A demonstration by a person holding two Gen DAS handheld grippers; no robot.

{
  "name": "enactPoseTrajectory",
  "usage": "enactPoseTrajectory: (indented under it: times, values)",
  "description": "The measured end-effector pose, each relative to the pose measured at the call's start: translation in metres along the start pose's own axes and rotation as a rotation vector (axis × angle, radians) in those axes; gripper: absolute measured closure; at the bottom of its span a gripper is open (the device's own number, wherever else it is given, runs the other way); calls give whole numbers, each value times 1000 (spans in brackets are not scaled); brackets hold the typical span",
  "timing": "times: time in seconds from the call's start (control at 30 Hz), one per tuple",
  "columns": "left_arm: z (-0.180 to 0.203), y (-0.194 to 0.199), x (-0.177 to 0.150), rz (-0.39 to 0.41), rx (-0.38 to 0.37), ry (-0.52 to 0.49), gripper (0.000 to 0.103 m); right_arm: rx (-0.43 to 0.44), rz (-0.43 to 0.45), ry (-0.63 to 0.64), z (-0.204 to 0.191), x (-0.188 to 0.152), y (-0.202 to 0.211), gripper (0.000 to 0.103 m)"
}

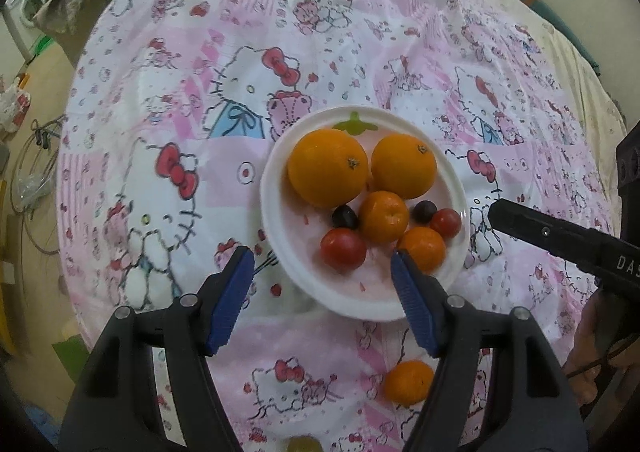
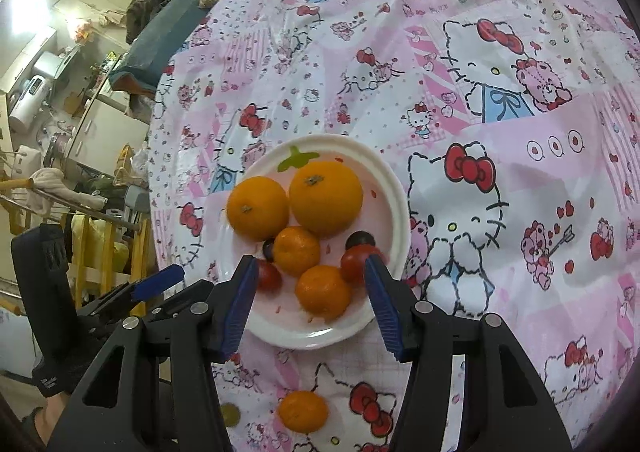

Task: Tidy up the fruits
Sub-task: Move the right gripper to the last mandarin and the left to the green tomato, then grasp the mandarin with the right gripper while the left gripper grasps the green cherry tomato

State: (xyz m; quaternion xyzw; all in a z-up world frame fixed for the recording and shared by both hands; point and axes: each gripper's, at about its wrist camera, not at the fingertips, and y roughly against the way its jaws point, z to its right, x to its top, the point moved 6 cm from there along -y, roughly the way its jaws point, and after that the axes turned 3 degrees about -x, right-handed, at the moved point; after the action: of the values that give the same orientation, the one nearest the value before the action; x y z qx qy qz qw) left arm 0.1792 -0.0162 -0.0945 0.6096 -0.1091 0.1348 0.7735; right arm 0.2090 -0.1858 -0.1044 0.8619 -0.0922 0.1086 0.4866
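A white plate (image 1: 276,188) (image 2: 394,188) on the Hello Kitty cloth holds two big oranges (image 1: 328,168) (image 2: 326,198), two mandarins (image 1: 384,217) (image 2: 323,294), two red tomatoes (image 1: 343,249) and two dark grapes (image 1: 345,217). One mandarin (image 1: 409,382) (image 2: 303,411) lies on the cloth in front of the plate. A green grape (image 1: 304,444) (image 2: 230,414) lies nearer still. My left gripper (image 1: 322,276) is open and empty over the plate's near rim. My right gripper (image 2: 308,280) is open and empty above the plate's near mandarin.
The table is round with a pink patterned cloth (image 1: 200,112). The right gripper's black finger (image 1: 560,240) shows at the right of the left wrist view. The left gripper's blue fingertip (image 2: 160,282) shows at the left of the right wrist view. Room clutter lies beyond the table's left edge.
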Motion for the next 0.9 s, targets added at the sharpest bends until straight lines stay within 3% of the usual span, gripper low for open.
enactPoseTrajectory:
  times: [0.6, 0.77, 0.9]
  values:
    - [-27, 58, -69, 46, -5, 2, 35, 2, -45, -27, 4, -78, 30, 45]
    - [-37, 59, -88, 28, -8, 45, 35, 1, -84, -14, 3, -97, 23, 45]
    - [-45, 58, -93, 27, -18, 86, 35, -52, -152, 13, 3, -109, 3, 45]
